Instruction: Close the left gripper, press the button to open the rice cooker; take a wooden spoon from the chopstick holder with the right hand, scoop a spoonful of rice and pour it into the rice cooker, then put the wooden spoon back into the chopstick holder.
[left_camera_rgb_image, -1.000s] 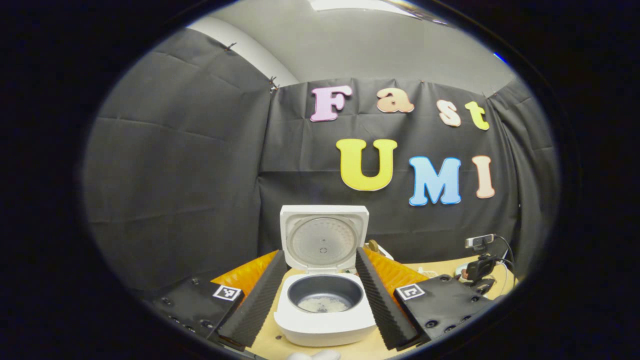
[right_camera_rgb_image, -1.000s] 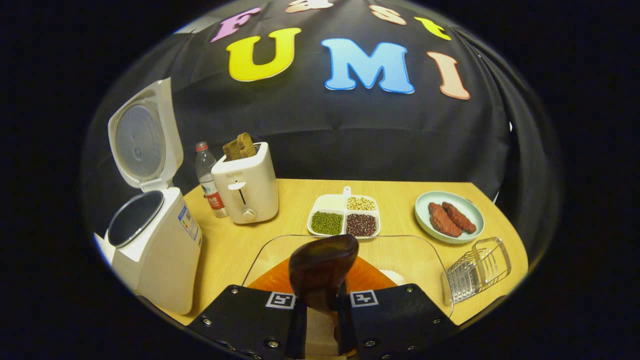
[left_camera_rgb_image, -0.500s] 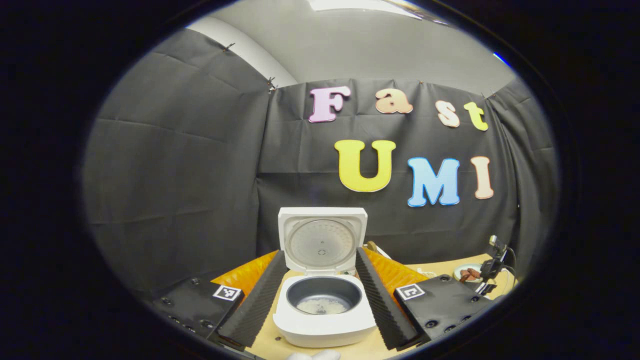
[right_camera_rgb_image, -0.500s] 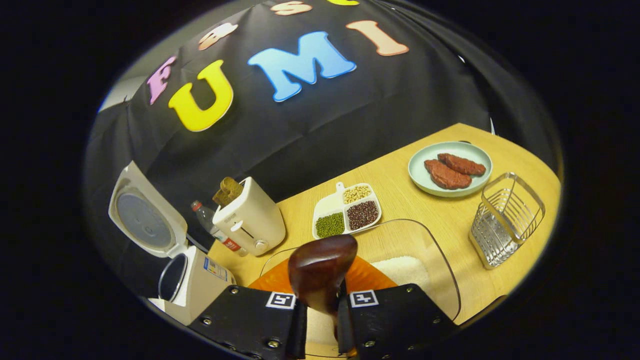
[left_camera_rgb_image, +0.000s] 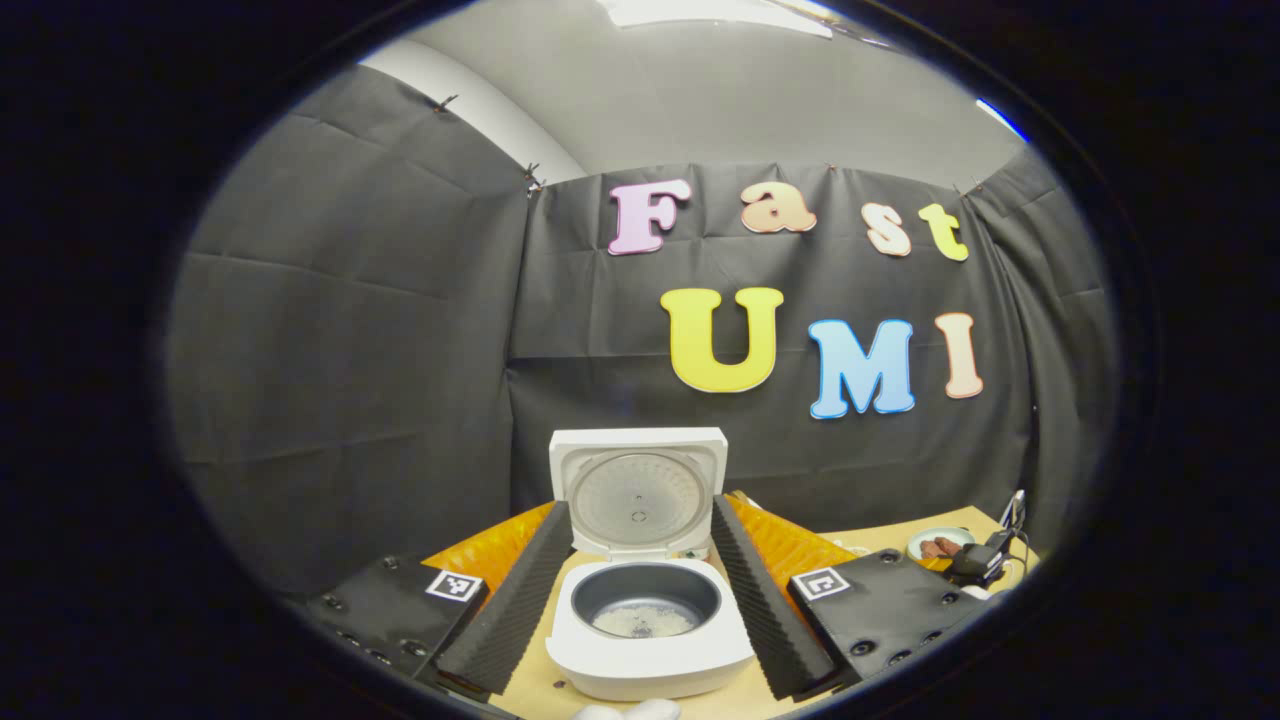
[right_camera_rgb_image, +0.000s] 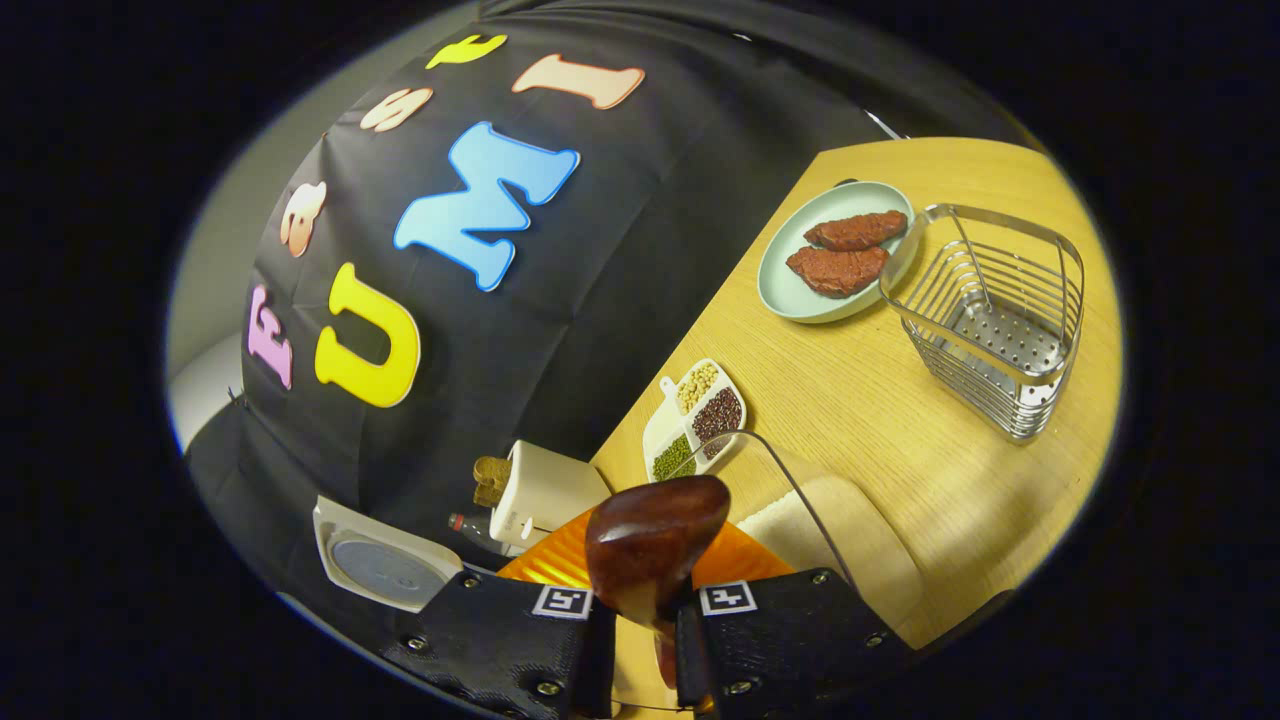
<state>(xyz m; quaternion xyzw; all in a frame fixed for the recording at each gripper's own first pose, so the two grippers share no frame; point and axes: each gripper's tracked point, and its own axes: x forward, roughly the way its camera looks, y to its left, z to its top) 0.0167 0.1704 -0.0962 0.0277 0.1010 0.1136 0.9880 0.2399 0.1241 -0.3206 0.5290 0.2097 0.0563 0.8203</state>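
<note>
- The right hand-held gripper (right_camera_rgb_image: 645, 640) is clamped on the wooden spoon (right_camera_rgb_image: 652, 545), both fingers pressing its handle; the dark bowl of the spoon stands up above the fingers, and whether it carries rice I cannot tell.
- The right gripper view is tilted steeply — the table (right_camera_rgb_image: 880, 420) slants across it, with the clear rice container (right_camera_rgb_image: 850, 540) just beyond the spoon.
- The wire chopstick holder (right_camera_rgb_image: 990, 315) stands on the table beside a plate of meat (right_camera_rgb_image: 835, 252).
- A divided bean dish (right_camera_rgb_image: 697, 420) and a toaster (right_camera_rgb_image: 540, 492) sit farther back.
- The left hand-held gripper (left_camera_rgb_image: 645, 600) is spread wide, holding nothing.
- Between its fingers sits the rice cooker (left_camera_rgb_image: 645, 610) — lid up, a little rice in the pot.
</note>
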